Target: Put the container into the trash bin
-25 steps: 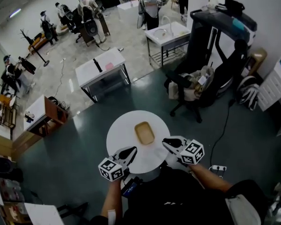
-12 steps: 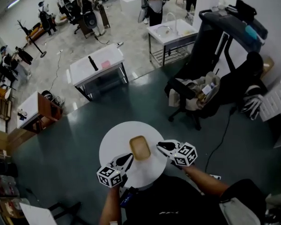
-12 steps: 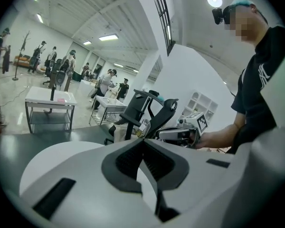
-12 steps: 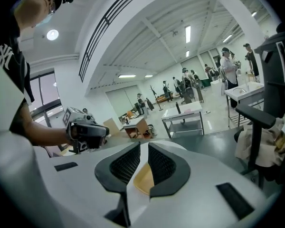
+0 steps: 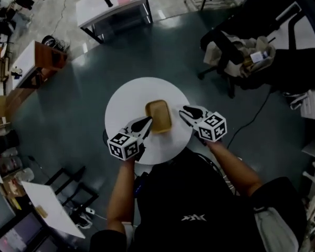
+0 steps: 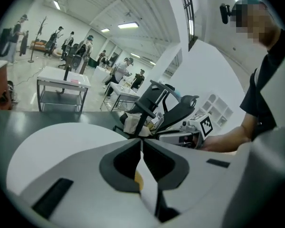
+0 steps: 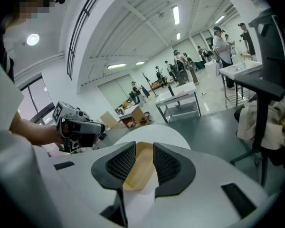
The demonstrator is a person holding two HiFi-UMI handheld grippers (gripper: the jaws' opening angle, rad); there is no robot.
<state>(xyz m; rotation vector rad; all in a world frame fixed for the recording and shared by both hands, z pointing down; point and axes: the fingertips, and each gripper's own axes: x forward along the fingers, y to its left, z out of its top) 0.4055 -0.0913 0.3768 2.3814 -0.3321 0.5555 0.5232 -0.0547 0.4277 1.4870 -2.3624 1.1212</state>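
Note:
A shallow tan container lies near the middle of a round white table. My left gripper is shut with nothing in it, and its tip is close to the container's left edge. In the left gripper view the jaws of the left gripper meet, and a sliver of the container shows under them. My right gripper is a short way off the container's right edge. Its jaws are opening. In the right gripper view the container shows through the gap of the right gripper, with the pads off it.
An office chair piled with cloth and bags stands to the upper right, with a cable on the dark floor beside it. A white work table and a wooden cabinet stand further back. People work far off in the hall.
Both grippers have come down and forward to either side of the container. The right jaws have parted. The head view has tipped further down.

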